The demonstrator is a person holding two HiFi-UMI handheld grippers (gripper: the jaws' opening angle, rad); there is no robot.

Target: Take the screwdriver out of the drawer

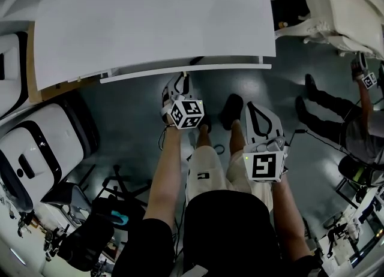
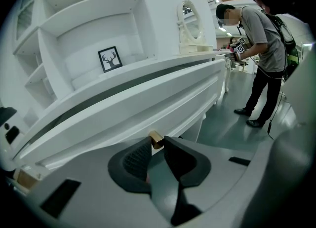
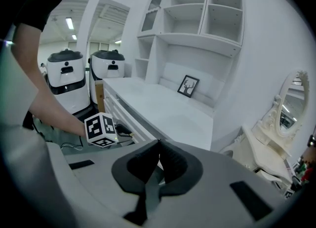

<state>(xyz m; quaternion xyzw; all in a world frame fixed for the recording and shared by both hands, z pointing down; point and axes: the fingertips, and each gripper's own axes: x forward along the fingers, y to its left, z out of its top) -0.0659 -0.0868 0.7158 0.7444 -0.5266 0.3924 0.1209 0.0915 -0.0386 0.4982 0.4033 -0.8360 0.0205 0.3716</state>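
Left hand-held gripper (image 2: 157,144): your jaws are clamped on the brass knob (image 2: 155,137) of the drawer (image 2: 148,104), with the knob pinched right at their tips.
Right hand-held gripper (image 3: 159,143): you hold it clenched on nothing, back from the white surface (image 3: 163,108).
Step in hand: opening the drawer. You seem to have the knob, and the pull is not yet made.
Next move: draw the knob straight toward you along the drawer's run. The grip is only at the tips, so a crooked pull could slip it free. Then your right one can reach in.
Drawer: it looks closed or barely ajar, and its inside is hidden.
Screwdriver: no view shows it. By the task it should lie inside the drawer.
Shelves (image 2: 94,29): one framed picture (image 2: 110,58) stands there.
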